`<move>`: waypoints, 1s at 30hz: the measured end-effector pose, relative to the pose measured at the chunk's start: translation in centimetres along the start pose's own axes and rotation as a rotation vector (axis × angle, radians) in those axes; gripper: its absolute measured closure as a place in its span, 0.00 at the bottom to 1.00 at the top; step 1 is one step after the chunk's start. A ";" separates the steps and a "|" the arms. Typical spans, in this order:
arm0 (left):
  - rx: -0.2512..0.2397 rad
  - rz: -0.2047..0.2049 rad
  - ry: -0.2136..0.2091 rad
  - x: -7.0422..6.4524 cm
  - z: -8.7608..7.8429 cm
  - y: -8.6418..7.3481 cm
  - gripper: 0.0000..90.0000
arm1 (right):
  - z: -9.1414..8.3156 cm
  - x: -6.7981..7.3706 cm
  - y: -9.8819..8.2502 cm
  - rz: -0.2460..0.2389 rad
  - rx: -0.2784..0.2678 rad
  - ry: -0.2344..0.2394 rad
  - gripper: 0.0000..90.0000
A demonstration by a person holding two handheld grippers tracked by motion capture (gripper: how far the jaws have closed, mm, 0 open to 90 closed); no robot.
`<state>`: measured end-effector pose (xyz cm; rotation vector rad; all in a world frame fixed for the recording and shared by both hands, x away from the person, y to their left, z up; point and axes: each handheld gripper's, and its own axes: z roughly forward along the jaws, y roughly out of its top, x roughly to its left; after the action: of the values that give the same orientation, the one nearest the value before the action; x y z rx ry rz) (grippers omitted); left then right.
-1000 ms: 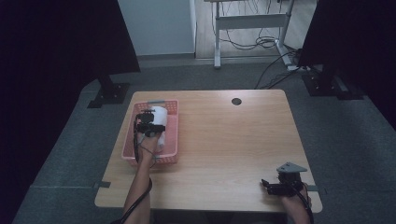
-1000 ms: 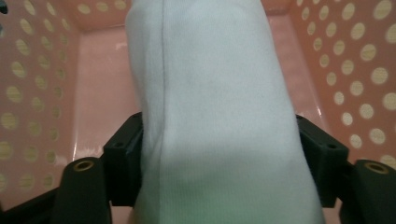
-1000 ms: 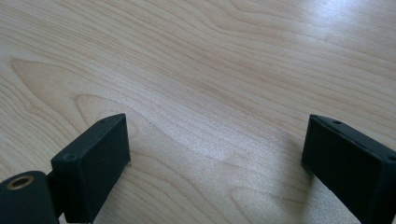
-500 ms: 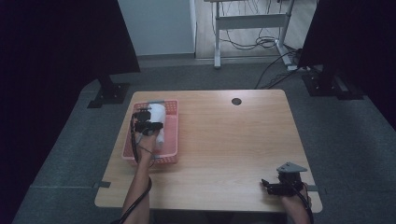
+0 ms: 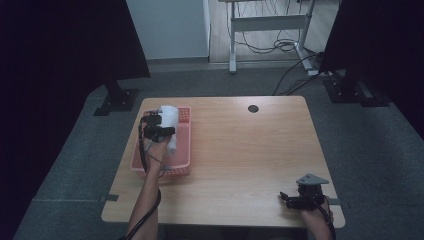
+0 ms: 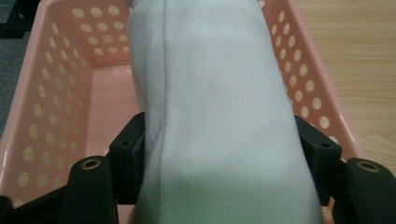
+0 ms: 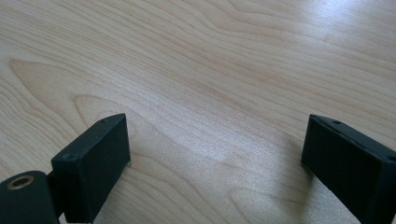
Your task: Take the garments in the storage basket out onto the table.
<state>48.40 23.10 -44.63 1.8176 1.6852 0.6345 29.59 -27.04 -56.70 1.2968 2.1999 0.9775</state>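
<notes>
While clamped, white cloth overhangs pink basket.

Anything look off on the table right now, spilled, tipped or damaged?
Nothing stands out. The pink basket sits flat near the table's left edge, undamaged. The left gripper is shut on the white cloth above it, cleanly held. The right gripper rests open over bare wood.

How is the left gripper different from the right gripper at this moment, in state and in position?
The left gripper is shut on a white cloth; the right gripper stands open with nothing between its jaws. The left gripper is above the pink basket at the table's left side; the right gripper is low over bare wood at the near right corner of the table. Both are black and hand-held.
</notes>
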 end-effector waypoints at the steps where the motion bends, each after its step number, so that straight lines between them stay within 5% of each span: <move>1: -0.001 0.005 0.000 -0.1 -0.2 0.1 0.37 | 0.0 0.0 0.0 0.000 0.000 0.000 0.08; 30: -0.053 0.018 -0.036 -2.0 -3.7 1.3 0.37 | 0.0 0.0 0.0 0.000 0.000 0.000 0.08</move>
<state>46.61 21.37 -41.02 1.7983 1.6152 0.6444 29.59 -27.04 -56.70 1.2968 2.2001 0.9769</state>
